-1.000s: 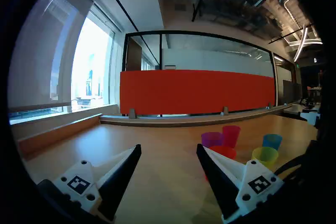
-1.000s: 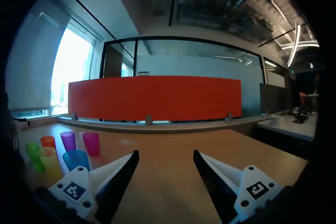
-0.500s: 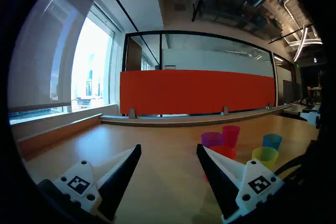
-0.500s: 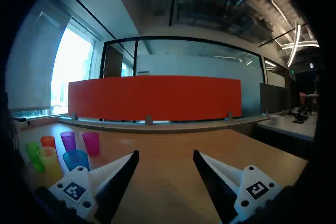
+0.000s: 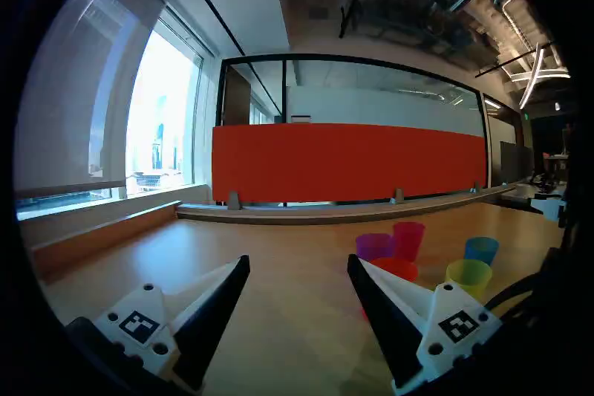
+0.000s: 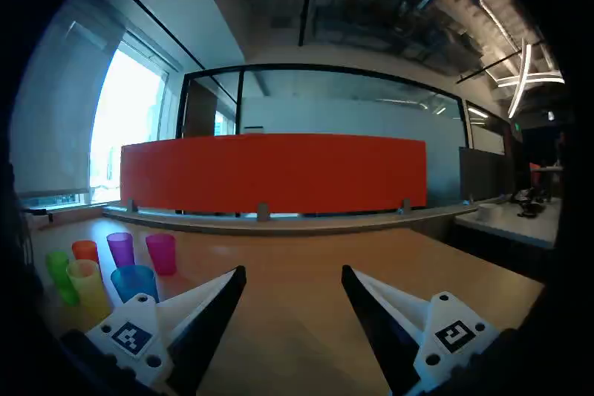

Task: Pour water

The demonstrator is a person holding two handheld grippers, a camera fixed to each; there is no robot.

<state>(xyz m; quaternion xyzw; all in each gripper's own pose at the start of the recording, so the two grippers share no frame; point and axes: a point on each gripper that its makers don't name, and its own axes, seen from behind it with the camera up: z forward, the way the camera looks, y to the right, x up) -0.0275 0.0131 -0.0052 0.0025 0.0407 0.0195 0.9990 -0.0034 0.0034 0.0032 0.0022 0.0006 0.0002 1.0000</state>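
Note:
Several translucent plastic cups stand upright in a cluster on a wooden table (image 5: 297, 247). In the left gripper view they sit right of centre: a purple cup (image 5: 373, 245), a pink cup (image 5: 409, 238), an orange cup (image 5: 397, 268) partly behind the right finger, a yellow-green cup (image 5: 468, 276) and a blue cup (image 5: 481, 249). My left gripper (image 5: 297, 262) is open, nothing between its fingers. In the right gripper view the cluster lies at the far left: green cup (image 6: 58, 273), orange cup (image 6: 85, 250), purple cup (image 6: 120, 247), pink cup (image 6: 161, 252), yellow cup (image 6: 87, 284), blue cup (image 6: 134, 281). My right gripper (image 6: 292, 273) is open and holds nothing.
A red partition panel (image 5: 349, 162) runs along the table's far edge, with a glass wall behind it. Large windows (image 5: 156, 128) and a wooden ledge (image 5: 104, 229) line the left side. Another desk (image 6: 512, 221) with items stands at the right.

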